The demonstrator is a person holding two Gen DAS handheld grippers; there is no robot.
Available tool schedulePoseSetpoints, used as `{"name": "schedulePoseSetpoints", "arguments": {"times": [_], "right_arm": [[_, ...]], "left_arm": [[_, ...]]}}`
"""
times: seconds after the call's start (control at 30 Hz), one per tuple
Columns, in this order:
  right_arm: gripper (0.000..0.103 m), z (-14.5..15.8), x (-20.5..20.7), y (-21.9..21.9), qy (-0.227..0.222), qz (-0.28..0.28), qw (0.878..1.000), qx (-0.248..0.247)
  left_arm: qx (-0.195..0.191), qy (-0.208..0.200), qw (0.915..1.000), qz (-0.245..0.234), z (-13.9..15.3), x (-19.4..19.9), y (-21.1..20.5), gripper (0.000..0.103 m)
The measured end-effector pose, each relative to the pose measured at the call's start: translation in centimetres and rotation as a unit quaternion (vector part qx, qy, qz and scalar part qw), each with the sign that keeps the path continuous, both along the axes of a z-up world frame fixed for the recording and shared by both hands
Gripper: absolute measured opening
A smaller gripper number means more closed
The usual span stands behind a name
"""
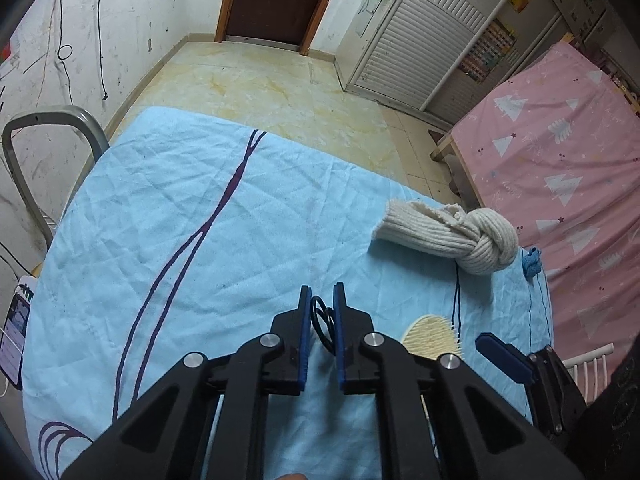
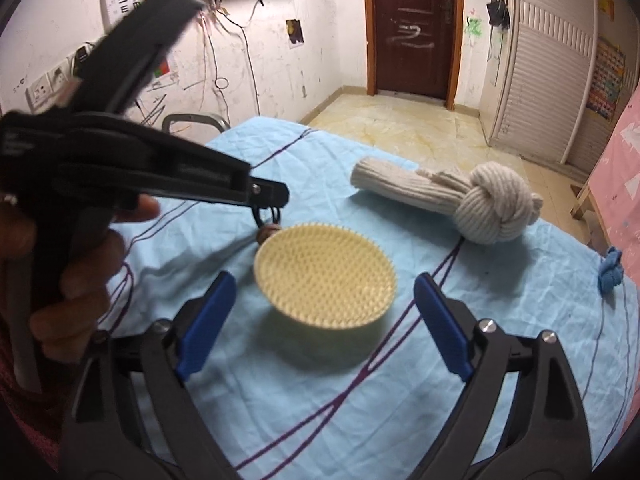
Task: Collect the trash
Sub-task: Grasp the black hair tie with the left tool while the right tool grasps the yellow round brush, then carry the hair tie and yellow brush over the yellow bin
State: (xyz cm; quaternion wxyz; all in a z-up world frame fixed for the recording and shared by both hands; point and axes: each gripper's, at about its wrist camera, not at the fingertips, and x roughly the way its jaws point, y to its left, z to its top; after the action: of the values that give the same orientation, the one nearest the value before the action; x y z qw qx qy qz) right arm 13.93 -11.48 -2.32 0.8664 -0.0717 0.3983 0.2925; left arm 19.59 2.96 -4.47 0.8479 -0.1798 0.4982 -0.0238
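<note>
Left gripper [image 1: 322,300] pinching a black cord loop [image 1: 322,322], lifted just above the blue cloth [image 1: 180,216] on the table. Right gripper [image 2: 320,304] spread wide, round cream brush [image 2: 325,276] lying between its blue pads [image 2: 206,322], not touched. Knotted knit hat [image 2: 452,200] beyond the brush; small blue scrap [image 2: 610,276] near the cloth's right edge

Black loop [image 1: 322,322] between closed tool pads.
</note>
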Motion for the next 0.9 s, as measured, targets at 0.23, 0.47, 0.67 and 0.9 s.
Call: {"name": "schedulePoseSetpoints", "arguments": {"times": [0.23,0.47,0.67,0.9], "right_arm": [[0.088,-0.9,2.0,0.7,0.037,0.002,0.999,0.010],[0.076,-1.0,1.8,0.5,0.032,-0.005,0.999,0.008],[0.076,0.7,0.8,-1.7,0.005,-0.031,0.999,0.030],[0.077,2.6,-0.9,-5.3,-0.021,-0.071,0.996,0.050]], "left_arm": [[0.003,-0.005,1.0000,-0.003,0.2,0.0,0.1,0.001],[0.008,-0.017,0.9998,-0.006,0.7,-0.4,0.0,0.001],[0.023,-0.041,0.9988,-0.012,2.4,-1.6,-0.9,0.000],[0.048,-0.070,0.9961,-0.023,4.7,-3.3,-2.7,0.000]]}}
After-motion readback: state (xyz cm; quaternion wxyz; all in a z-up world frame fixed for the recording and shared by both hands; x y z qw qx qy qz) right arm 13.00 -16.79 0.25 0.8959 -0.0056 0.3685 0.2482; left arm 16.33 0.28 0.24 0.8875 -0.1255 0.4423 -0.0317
